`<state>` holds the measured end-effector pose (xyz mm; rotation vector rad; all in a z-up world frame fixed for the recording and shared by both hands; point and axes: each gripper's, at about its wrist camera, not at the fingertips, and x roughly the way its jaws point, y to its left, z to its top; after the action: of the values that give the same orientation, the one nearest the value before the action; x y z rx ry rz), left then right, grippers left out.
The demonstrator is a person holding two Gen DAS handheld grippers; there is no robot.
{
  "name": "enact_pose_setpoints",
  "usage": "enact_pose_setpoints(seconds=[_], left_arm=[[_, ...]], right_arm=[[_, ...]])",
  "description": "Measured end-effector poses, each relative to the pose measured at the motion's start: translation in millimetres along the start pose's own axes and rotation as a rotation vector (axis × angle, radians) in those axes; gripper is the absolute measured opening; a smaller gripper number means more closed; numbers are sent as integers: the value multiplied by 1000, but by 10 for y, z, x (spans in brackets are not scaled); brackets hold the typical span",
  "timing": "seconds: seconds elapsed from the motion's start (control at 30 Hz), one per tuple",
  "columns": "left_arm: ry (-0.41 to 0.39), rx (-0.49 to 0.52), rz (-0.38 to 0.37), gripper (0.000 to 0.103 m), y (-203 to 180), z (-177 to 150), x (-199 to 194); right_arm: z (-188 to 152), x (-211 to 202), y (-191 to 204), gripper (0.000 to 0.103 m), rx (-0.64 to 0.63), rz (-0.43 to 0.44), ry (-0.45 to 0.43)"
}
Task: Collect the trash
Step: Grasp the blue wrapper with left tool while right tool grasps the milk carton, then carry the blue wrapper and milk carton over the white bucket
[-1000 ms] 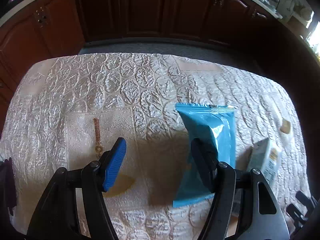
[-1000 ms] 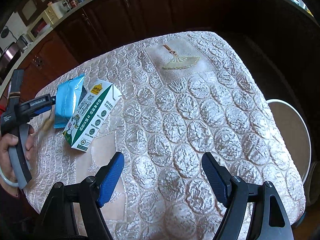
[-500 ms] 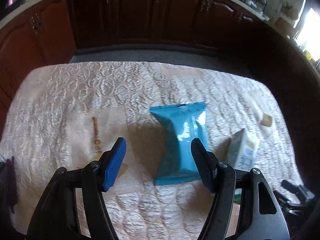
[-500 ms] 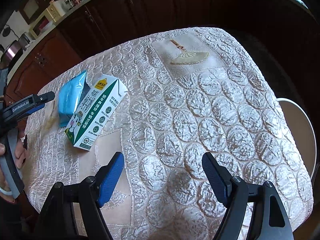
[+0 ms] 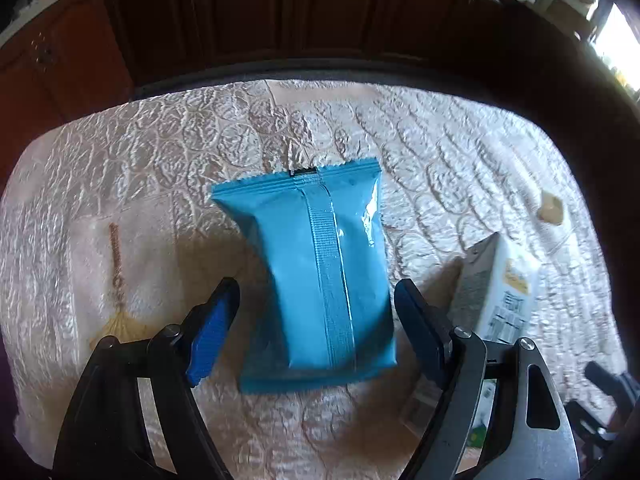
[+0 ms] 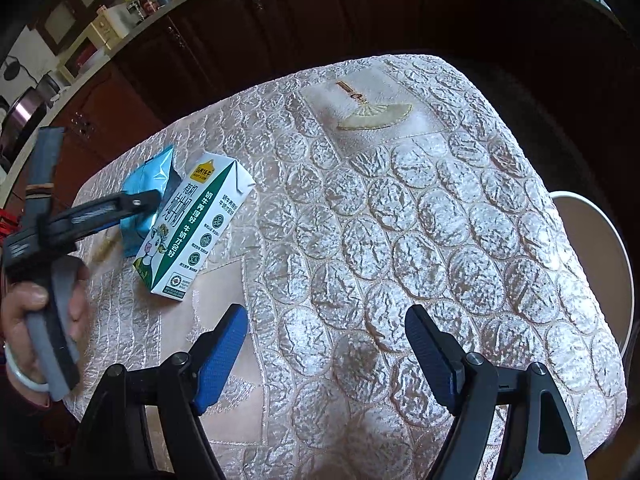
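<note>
I am looking down on the table, which is filling both frames under a quilted, silvery cloth. One table, one cloth.

I am bringing the left gripper over the blue snack packet, lying flat at centre frame in the left wrist view, seam side up. Its jaws are opening and are straddling the packet's lower half; the pads are standing clear of both edges, so nothing is being gripped. To do this step well, I judge I should be lowering until the fingertips are meeting the cloth, staying centred on the seam, then closing gently, since the foil looks likely to crumple and slip.

The right gripper is hovering wide apart at lower centre of its frame, over bare cloth, holding nothing.

Trash counted: one blue packet; one milk carton lying on its side just beside the packet, at centre left of the right view; one small tan scrap at the right edge of the left view, well apart.
</note>
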<state>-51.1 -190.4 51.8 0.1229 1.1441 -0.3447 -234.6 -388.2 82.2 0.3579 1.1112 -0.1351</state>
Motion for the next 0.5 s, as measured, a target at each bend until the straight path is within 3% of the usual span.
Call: enact_pose_setpoints(seconds=[0.07, 0.33, 0.5], left_arm=[[6, 16, 24, 55, -1, -9, 19], [-46, -11, 41, 52, 364, -174, -378], [-36, -38, 58, 52, 616, -429, -542]], right_arm=[[1, -7, 10, 79, 3, 4, 0], [216, 127, 302, 80, 4, 90, 12], [419, 337, 670, 82, -1, 145, 32]])
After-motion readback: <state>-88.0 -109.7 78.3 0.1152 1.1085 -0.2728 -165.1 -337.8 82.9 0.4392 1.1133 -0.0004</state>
